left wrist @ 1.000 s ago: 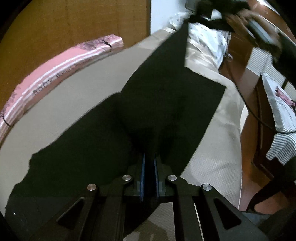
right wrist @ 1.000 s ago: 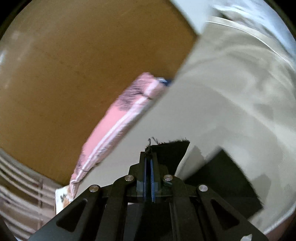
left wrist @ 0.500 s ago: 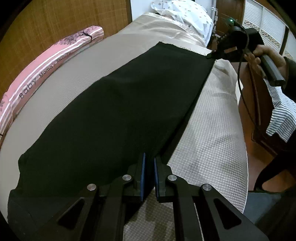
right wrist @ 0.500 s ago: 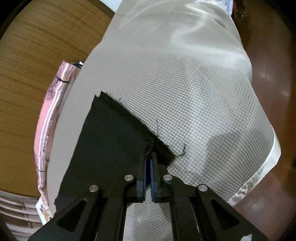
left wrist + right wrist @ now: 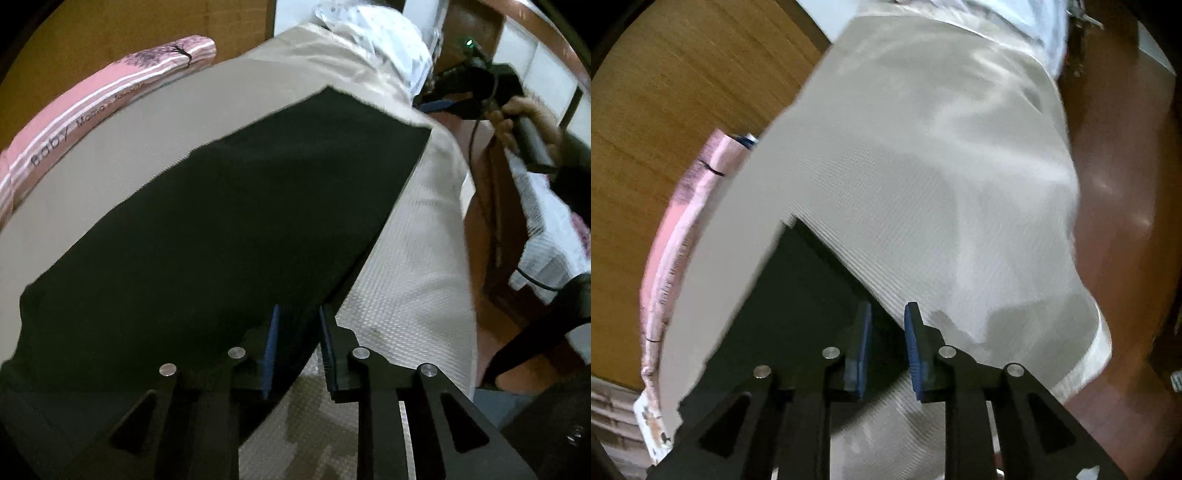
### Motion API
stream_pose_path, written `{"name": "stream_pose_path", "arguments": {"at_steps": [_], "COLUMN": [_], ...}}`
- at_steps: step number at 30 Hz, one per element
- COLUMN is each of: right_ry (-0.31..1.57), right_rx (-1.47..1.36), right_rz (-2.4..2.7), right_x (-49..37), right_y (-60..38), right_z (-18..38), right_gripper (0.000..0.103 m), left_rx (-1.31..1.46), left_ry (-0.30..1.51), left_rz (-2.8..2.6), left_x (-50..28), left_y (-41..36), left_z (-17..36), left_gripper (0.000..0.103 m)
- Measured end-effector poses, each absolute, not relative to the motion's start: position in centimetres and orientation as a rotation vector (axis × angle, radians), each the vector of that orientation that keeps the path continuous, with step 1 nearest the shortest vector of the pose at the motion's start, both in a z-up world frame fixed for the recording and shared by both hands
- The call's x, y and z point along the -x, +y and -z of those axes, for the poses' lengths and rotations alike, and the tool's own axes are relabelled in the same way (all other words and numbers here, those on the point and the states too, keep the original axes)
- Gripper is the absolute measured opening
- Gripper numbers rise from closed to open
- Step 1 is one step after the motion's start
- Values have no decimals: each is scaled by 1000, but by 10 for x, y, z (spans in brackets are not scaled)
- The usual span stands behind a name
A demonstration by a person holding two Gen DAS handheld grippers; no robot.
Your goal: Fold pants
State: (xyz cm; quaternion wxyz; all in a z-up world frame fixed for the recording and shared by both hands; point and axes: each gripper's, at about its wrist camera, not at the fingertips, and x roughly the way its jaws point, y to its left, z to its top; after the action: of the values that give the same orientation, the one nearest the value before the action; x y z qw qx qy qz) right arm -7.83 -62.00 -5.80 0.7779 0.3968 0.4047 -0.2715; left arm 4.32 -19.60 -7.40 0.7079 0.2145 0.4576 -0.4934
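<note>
1. Where the black pants (image 5: 236, 229) lie, they run flat along the bed (image 5: 413, 280), from the lower left of the left wrist view up toward the upper right of that frame
2. Seen from the right wrist view, the pants (image 5: 798, 295) fill the lower left of the frame, one straight edge slanting down toward the centre bottom, the cream textured bed cover (image 5: 942, 166) spreading above and to the right
3. At the bottom centre of the left wrist view, the left gripper (image 5: 298, 332) has its blue-padded fingers apart, holding nothing, the near edge of the pants showing between them
4. The right gripper (image 5: 887, 332) likewise has its fingers spread and empty, with the edge of the pants showing between them; whether they touch the cloth cannot be told
5. In the upper right of the left wrist view the right gripper (image 5: 476, 92) appears from outside, held by a hand (image 5: 524, 118) beyond the far corner of the pants
6. A pink striped cushion (image 5: 96, 107) runs along the bed's far side at the upper left, against a wooden wall (image 5: 129, 33)
7. A white spotted pillow (image 5: 380, 40) sits at the top of the frame
</note>
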Motion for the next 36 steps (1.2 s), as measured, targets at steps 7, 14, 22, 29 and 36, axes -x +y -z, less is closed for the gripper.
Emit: {"name": "stream_pose_path", "arguments": {"at_steps": [7, 14, 22, 29, 36], "right_ry": [939, 1025, 1035, 989, 980], "right_rx": [-734, -674, -544, -526, -536], "right_rz": [444, 442, 474, 557, 539], "right_x": [-12, -78, -93, -93, -94], "right_y": [-623, -621, -612, -620, -594], "right_z": [54, 86, 92, 91, 74], "right_gripper": [23, 23, 3, 0, 19], "left_rx": [-283, -176, -165, -166, -121], "left_ry": [1003, 1031, 1074, 1067, 1059], "left_rz": [949, 716, 615, 597, 598], "left_x": [-92, -136, -139, -143, -144], "left_y": [-154, -100, -61, -47, -42], "left_z": [55, 63, 84, 92, 93], "left_gripper": [33, 33, 33, 33, 33]}}
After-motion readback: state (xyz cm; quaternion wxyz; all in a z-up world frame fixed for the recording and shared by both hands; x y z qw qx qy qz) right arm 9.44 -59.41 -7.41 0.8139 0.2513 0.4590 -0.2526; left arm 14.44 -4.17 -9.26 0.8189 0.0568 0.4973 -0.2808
